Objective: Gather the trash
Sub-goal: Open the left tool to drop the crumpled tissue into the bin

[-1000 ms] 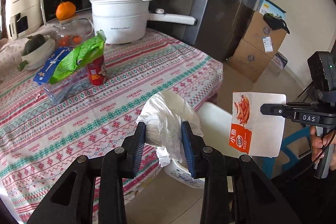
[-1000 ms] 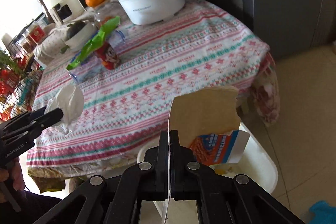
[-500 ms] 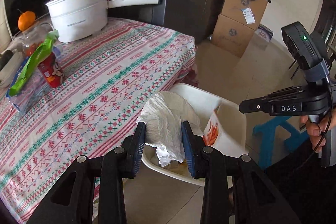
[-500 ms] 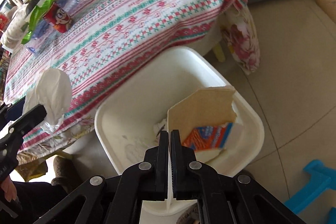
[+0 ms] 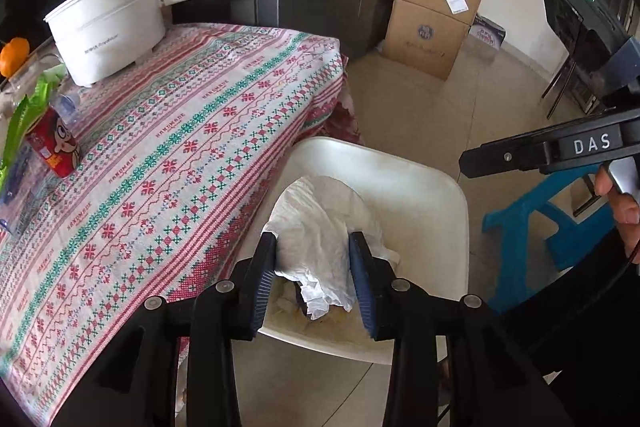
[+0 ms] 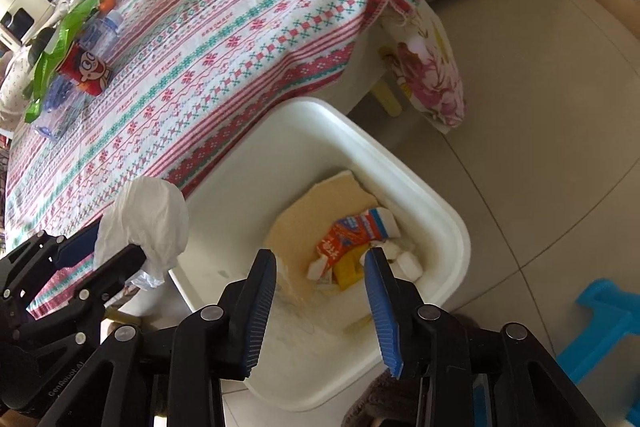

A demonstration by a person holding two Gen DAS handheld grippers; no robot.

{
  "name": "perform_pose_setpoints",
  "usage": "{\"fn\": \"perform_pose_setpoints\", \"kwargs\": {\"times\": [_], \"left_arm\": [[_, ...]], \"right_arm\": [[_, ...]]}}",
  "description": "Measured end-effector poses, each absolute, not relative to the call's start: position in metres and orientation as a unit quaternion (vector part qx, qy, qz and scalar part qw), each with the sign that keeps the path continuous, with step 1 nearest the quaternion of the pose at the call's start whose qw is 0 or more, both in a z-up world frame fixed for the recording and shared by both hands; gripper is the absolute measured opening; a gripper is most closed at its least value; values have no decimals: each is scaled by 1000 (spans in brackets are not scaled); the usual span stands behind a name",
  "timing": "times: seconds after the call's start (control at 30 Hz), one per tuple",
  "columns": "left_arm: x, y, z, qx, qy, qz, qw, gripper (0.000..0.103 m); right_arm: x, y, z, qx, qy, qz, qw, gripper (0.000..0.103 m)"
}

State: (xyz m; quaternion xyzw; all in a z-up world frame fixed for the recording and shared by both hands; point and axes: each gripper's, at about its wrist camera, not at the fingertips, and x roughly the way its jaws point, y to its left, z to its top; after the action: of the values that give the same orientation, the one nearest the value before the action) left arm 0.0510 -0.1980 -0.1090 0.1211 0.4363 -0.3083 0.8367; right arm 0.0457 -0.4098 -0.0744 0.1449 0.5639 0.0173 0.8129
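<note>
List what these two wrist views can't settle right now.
- Left wrist view: bin contents, mostly hidden by the crumpled tissue in the left gripper.
- Right wrist view: carton print too small to read; the right gripper covers the bin's near floor.
- Both views: plastic bottle largely hidden behind the red can and green wrapper.

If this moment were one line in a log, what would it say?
right gripper: open, above bin | carton: in bin | left gripper: shut on tissue, above bin | next: probably drop tissue
</note>
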Motion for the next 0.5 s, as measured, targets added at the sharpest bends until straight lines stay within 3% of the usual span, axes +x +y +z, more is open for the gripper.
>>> {"fn": "perform_pose_setpoints", "kwargs": {"times": [0.2,0.5], "left_arm": [[50,-202,-111,138,436,-301,837,62],[55,-178,-100,122,439,-283,844,64]], "right_arm": [[44,-414,-70,145,557,10,818,53],[45,-406,-67,133,552,8,823,59]]}}
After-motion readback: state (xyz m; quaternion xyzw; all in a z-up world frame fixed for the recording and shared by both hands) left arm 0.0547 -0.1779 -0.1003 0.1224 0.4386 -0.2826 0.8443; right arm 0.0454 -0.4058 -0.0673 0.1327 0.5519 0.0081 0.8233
